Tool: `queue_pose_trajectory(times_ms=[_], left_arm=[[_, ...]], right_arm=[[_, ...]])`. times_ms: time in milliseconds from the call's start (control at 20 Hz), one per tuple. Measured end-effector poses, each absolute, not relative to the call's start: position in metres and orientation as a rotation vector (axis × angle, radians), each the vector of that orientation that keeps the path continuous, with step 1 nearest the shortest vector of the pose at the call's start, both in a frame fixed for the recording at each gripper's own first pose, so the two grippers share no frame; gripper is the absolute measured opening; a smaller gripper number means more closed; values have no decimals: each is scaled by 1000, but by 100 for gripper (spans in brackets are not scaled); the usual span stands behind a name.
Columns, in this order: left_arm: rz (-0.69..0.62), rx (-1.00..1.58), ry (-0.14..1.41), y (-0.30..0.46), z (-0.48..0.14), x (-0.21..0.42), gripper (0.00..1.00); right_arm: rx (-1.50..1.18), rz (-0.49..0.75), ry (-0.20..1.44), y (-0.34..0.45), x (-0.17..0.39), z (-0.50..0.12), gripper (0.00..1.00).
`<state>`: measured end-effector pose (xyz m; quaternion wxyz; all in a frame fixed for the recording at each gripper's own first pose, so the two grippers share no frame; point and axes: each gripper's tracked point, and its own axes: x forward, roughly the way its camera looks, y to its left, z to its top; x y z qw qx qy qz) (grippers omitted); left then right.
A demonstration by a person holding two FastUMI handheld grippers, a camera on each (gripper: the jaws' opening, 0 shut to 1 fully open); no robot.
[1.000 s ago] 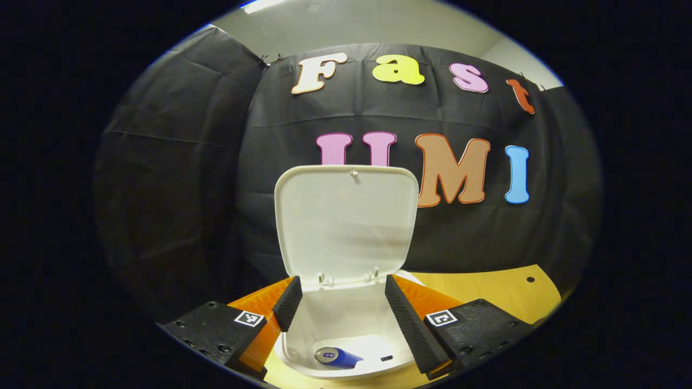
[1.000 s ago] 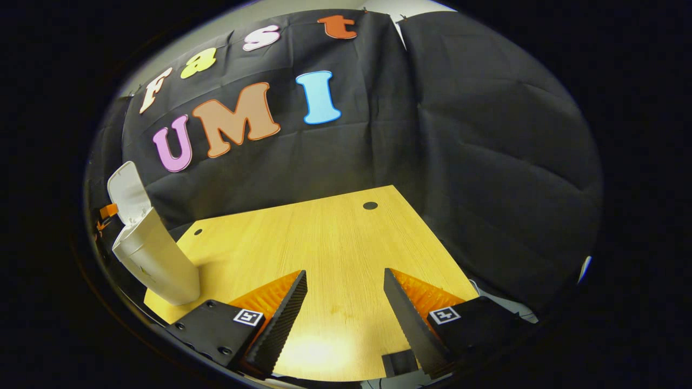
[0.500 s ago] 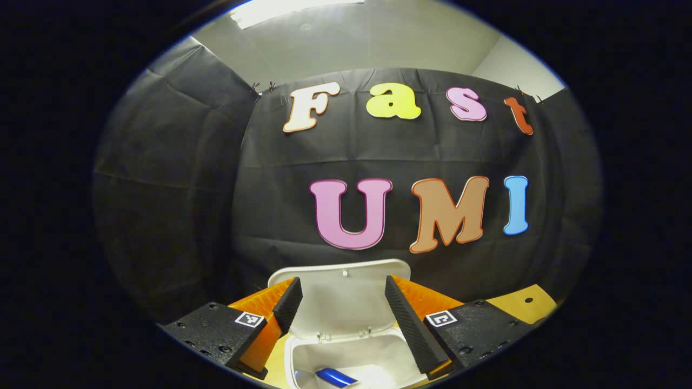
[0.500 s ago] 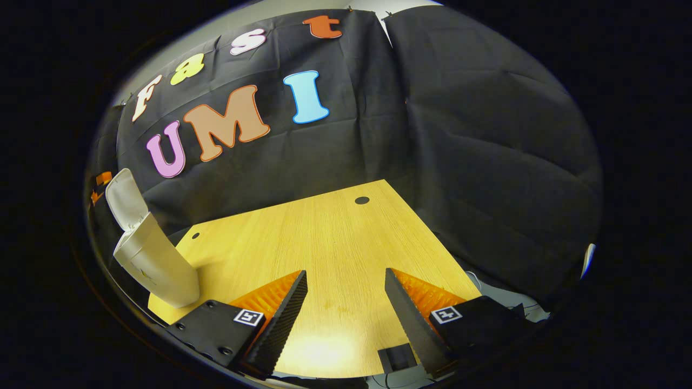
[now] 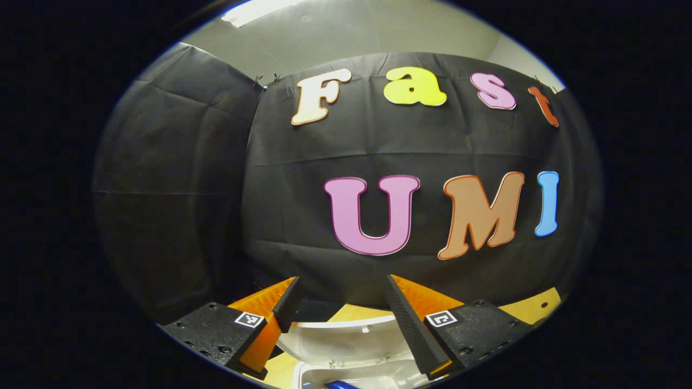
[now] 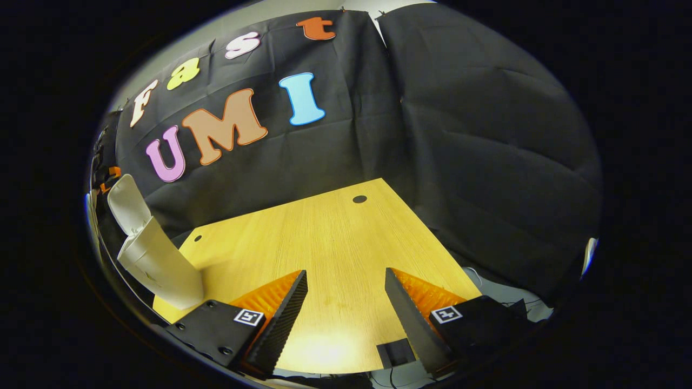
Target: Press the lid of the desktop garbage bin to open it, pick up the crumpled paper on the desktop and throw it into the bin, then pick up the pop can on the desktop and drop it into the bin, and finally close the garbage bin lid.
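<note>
Both claws gaping empty, left claw (image 5: pixel 341 319) hovering over the white bin (image 5: pixel 351 373) with lid (image 5: pixel 335 337) raised, blue can (image 5: pixel 340 384) lying inside at 6 o'clock, right claw (image 6: pixel 346 313) hanging above bare tabletop (image 6: pixel 324 243)

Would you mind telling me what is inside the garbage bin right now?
In the left gripper view, a sliver of the blue pop can shows inside the white garbage bin, below the raised lid. The rest of the inside is out of frame, so the crumpled paper cannot be confirmed.
</note>
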<state>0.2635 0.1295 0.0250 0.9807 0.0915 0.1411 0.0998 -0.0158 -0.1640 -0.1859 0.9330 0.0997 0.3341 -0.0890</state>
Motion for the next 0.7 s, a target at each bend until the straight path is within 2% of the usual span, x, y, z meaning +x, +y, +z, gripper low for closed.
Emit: queue_pose_trajectory(times_ms=[300,550,700], left_arm=[[182,174,258,119,24,242,92],[167,175,200,107,20,190,92],[114,194,195,92,-4,159,92]], right_arm=[[206,-182,697,-162,-19,-191,96],[195,-146,717,-148,-16,-194,96],[180,-121,713,-141,-10,-190,96]])
